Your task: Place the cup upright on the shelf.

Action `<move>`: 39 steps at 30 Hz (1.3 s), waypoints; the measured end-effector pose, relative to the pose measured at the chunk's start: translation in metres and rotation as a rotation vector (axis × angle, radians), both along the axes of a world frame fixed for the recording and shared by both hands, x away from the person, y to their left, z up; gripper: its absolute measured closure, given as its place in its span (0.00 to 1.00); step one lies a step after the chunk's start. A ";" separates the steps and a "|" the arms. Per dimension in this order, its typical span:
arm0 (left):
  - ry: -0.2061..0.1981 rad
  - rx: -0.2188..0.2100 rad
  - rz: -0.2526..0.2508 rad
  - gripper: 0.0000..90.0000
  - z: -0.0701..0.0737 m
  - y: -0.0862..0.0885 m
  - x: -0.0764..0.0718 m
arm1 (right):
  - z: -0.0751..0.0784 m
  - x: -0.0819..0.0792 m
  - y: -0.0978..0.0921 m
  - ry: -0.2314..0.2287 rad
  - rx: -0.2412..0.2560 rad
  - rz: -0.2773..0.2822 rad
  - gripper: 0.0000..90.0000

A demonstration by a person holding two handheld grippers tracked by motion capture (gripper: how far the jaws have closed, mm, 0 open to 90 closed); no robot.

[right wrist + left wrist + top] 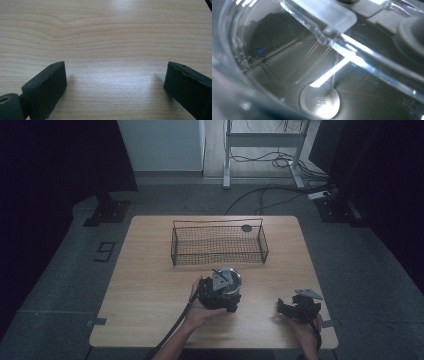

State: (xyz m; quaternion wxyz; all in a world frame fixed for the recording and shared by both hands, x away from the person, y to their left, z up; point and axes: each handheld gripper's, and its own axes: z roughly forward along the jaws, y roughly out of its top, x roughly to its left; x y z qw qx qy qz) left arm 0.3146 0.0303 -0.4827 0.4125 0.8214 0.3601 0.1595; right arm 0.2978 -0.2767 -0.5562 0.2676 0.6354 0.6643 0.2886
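High view puts my left gripper (220, 292) at the centre of the frame, pressed up against a clear, round container with a shiny top (231, 281) that stands on the wooden table (150, 285), just below the wire basket (219, 244). My left gripper view looks straight into that container (287, 62) — curved transparent wall, glare, a small metal disc at the bottom of the frame — so it is very close, but my own jaws are lost in the blur and I cannot tell whether they have closed on it or merely touch it. My right gripper (298, 307) rests at the lower right of the high view, well apart from the container; in the right gripper view its jaws stand wide apart over bare wood, holding nothing.

I judge the work to be early: the container is reached — perhaps grasped — yet it stands outside the basket, which looks empty apart from a dark round thing (246, 228) at its upper right corner. Lifting and placing are, I think, left to do.
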 end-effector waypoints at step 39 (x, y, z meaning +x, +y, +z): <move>-0.102 -0.043 0.034 0.04 0.049 0.033 0.007 | 0.000 0.000 0.000 -0.001 0.000 -0.001 0.05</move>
